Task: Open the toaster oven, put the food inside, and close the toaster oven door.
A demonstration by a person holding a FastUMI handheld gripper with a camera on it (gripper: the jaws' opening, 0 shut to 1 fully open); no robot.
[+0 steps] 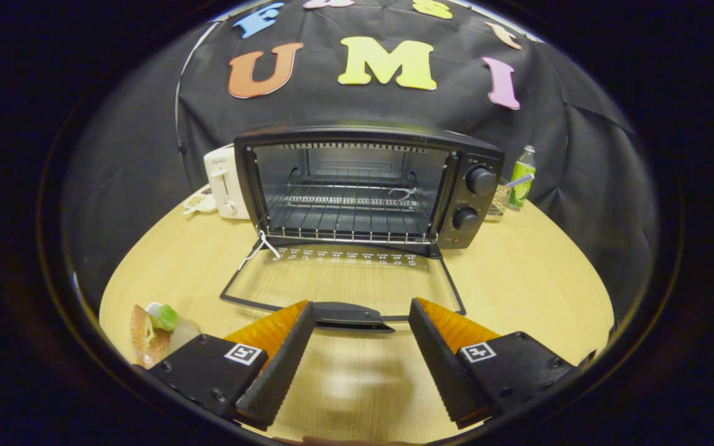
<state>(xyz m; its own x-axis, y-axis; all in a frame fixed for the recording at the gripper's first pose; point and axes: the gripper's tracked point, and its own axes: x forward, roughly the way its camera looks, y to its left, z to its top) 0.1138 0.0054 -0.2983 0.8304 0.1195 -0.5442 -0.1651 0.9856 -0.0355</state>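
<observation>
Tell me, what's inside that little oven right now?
The oven holds just a bare wire rack, no food yet. Its glass door lies flat open on the table. The open gripper hovers by the door handle, which hides some tabletop.

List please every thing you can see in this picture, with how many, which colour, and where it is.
toaster oven: one, black, at the back of the table, its glass door folded down flat toward the fingers
wire rack: one, metal, inside the oven
door handle: one, black, just ahead of the fingers
toaster: one, white, left of the oven
small dish: one, pale, in front of the toaster
bottle: one, green, right of the oven
wire basket: one, metal, between oven and bottle
food: one plate with a green and white piece, left of the fingers
table: one, light wood
gripper: one, black with orange, fingers apart, holding nothing
</observation>
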